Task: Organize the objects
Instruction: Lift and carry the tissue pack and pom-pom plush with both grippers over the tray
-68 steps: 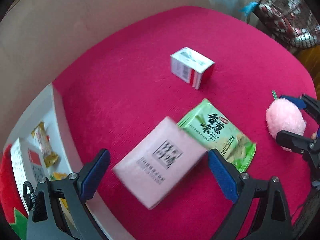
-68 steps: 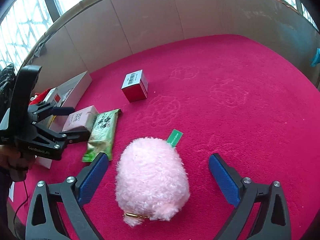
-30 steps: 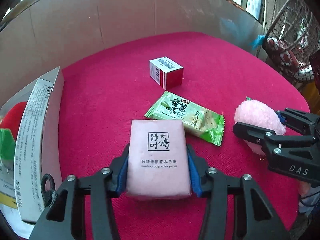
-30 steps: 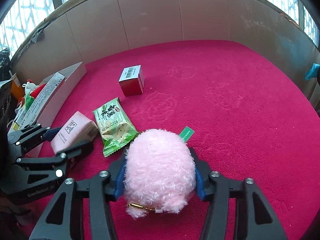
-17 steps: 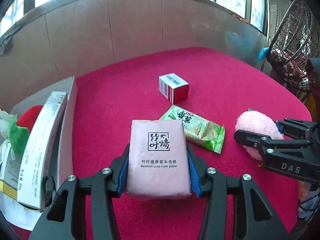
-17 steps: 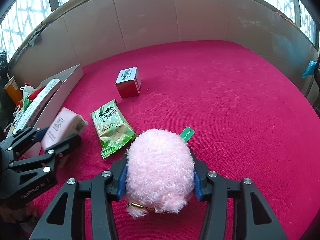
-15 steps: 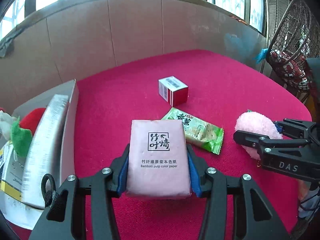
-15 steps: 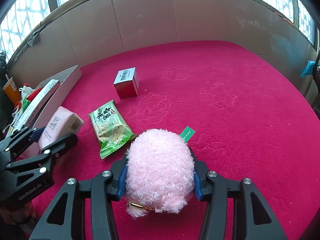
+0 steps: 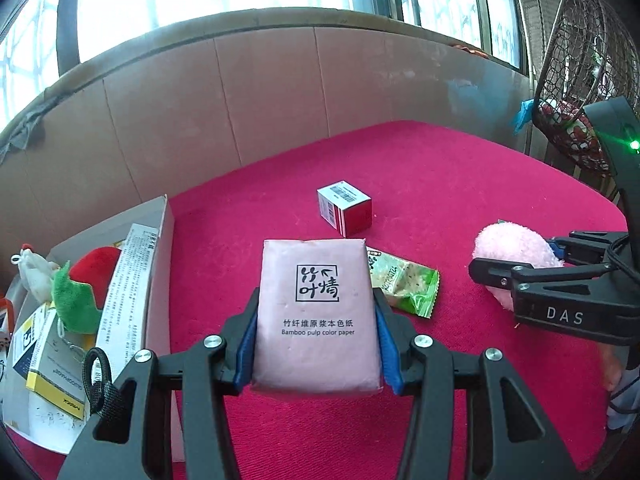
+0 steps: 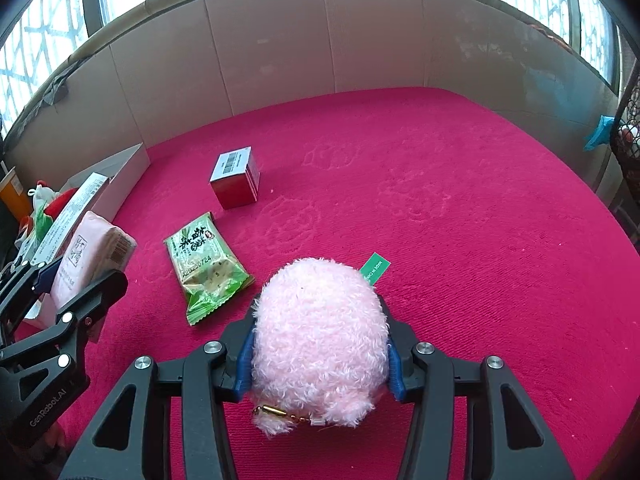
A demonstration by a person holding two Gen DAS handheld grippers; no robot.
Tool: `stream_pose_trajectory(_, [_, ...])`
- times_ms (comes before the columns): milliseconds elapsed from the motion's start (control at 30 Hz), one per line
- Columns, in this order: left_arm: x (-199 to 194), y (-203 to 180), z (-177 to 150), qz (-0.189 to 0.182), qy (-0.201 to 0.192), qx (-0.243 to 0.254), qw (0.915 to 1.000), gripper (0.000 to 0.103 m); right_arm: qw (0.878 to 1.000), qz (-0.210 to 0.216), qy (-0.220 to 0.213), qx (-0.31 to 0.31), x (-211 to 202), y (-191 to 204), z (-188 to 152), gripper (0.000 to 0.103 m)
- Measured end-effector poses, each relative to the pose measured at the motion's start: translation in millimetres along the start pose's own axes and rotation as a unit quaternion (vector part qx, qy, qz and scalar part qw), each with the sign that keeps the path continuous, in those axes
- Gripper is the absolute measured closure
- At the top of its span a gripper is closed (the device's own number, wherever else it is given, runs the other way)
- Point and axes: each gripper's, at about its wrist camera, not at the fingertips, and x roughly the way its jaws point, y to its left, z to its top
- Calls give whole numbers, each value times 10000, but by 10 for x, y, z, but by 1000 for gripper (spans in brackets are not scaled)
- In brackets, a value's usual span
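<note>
L gripper (image 9: pixel 316 344) pinches tissue pack (image 9: pixel 316 312), held above red cloth (image 9: pixel 460 184) just right of box (image 9: pixel 160 264). R gripper (image 10: pixel 320 354) squeezes pink plush (image 10: pixel 318 340) over cloth. Green snack bag (image 10: pixel 204 268) lies flat btwn the two grippers. Farther back, small red carton (image 10: pixel 236 178) sits alone.

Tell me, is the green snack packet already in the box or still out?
Out: the green snack packet lies on the red cloth, apart from the box.

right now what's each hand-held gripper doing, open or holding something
Left hand-held gripper: closed on the pink tissue pack.
Right hand-held gripper: closed on the pink plush toy.
</note>
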Motion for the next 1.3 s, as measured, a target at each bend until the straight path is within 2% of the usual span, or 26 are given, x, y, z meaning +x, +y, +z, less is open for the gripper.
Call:
stream_pose_trajectory(400, [-67,-63,10,147,-240,66,9996,54,9998,-110,-162,-52,-73,11,-10,49])
stream_pose_trajectory(1300, [-193,-13,15,109,-769,-196,9968,54,9981,-519,-261,-212,-106,77,-14,48])
